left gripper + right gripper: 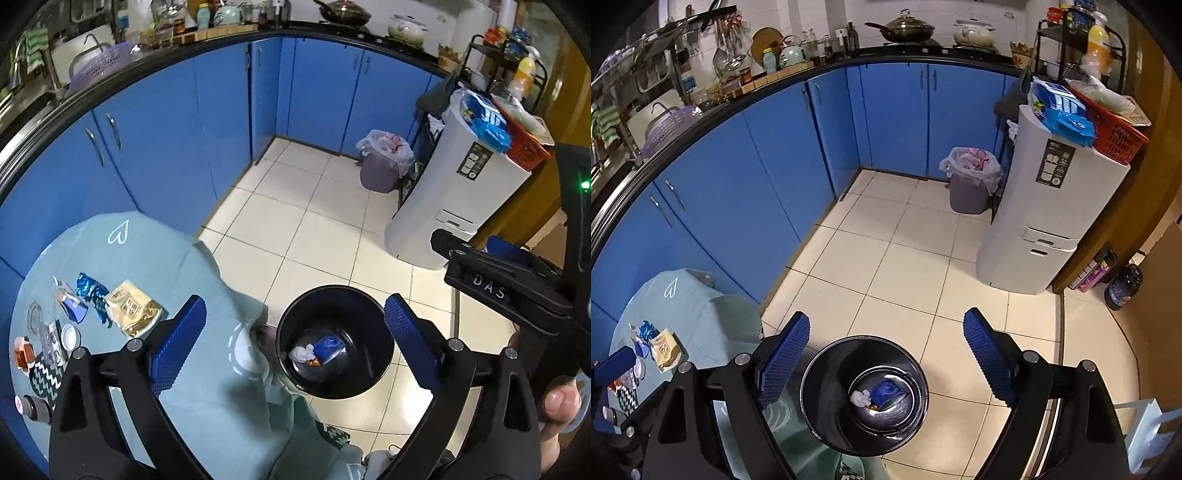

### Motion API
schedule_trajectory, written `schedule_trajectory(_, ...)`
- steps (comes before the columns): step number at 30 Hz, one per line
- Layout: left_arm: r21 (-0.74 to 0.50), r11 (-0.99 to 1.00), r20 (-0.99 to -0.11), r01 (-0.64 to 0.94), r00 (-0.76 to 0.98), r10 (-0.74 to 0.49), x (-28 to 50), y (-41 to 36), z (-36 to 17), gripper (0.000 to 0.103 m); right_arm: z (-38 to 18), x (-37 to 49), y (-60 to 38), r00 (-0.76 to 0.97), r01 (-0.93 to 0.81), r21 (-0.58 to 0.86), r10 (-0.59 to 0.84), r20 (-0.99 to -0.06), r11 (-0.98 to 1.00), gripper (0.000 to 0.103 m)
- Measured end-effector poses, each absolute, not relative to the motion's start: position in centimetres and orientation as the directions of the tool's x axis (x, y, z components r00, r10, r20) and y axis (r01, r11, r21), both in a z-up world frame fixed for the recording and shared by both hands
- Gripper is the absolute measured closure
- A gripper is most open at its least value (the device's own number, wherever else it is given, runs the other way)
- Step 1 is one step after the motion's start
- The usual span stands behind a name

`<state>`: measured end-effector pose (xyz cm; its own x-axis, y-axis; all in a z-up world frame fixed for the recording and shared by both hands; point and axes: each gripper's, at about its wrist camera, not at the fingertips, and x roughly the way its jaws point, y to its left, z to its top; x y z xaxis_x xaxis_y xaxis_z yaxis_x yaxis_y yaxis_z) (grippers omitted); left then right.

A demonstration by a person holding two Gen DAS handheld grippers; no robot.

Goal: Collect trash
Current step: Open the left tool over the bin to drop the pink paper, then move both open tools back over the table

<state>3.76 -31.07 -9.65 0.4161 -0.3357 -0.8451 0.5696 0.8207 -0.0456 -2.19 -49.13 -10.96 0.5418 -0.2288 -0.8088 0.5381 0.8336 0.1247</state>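
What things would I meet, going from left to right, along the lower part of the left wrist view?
Table with the teal cloth → blue foil wrapper → beige packet → left gripper's left finger → black bin → its right finger → the hand holding the right gripper.

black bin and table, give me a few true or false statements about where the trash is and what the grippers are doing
1. The black bin stands on the floor beside the table. True.
2. The bin is empty. False: a blue packet and a white crumpled wad lie at its bottom.
3. The left gripper is open with nothing between its fingers. True.
4. The right gripper grips a wrapper. False: it is open and holds nothing.
5. A tan packet and a blue foil wrapper lie on the table. True.
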Motion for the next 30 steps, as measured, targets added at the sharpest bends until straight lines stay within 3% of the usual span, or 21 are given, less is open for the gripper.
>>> schedule_trajectory(19, -0.042, 0.863, -0.829, 0.503, 0.465, -0.311, 4.3, -26.7, -9.2, 0.007, -10.6, 0.1, -44.5, 0.562, 0.442, 0.124, -0.167, -0.810, 0.888, 0.020)
schedule_trajectory(30, -0.054, 0.925, -0.841, 0.376, 0.482, -0.245, 6.3, -20.2, -10.3, 0.007, -11.2, 4.3, -38.3, 0.556, 0.325, 0.103, -0.102, -0.825, 0.940, 0.020)
